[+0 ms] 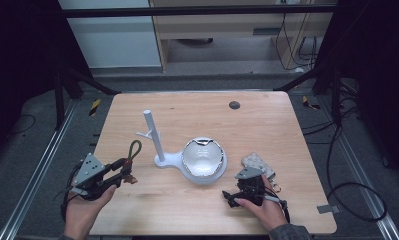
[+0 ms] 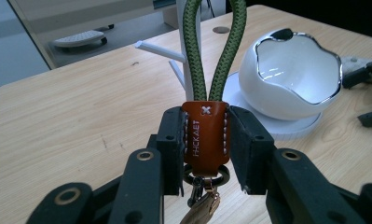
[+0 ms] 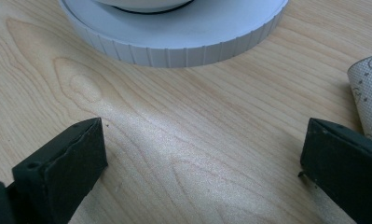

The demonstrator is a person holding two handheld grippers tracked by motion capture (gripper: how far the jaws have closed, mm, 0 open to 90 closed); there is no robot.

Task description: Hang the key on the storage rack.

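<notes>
Step in hand, as judged: the keychain (image 2: 205, 135) is gripped and carried, ready for hanging on the white stand (image 1: 152, 135) that rises from the tabletop (image 1: 267, 125).

Left tongs (image 1: 123, 167): closed on the keychain's brown leather tab, one jaw pressed against each side of it. In the left gripper view the green cord loop (image 2: 214, 51) stands up from the tab and out past the jaw tips, while the metal clasp (image 2: 203, 186) hangs below between the jaws. In the high view the loop points towards the stand, near it but not touching.

Right tongs (image 1: 235, 192): jaws spread wide, holding nothing, low over bare wood just beside the stand's round base (image 3: 174, 35). A pale patterned cloth (image 3: 368, 93) lies at the edge of the right gripper view (a crumpled item in the high view behind these tongs appears to be the same thing, though the detail is too coarse to confirm).

The stand carries short side pegs (image 2: 158, 49) on its post; a white bowl (image 1: 203, 156) with a shiny rim sits on its base.

Next move, as judged: the left tongs must lift and advance so the open loop passes over a peg tip, then lower until the cord seats. The loop is narrow, so alignment with the peg matters. The right tongs are placed to steady the base if it shifts.
</notes>
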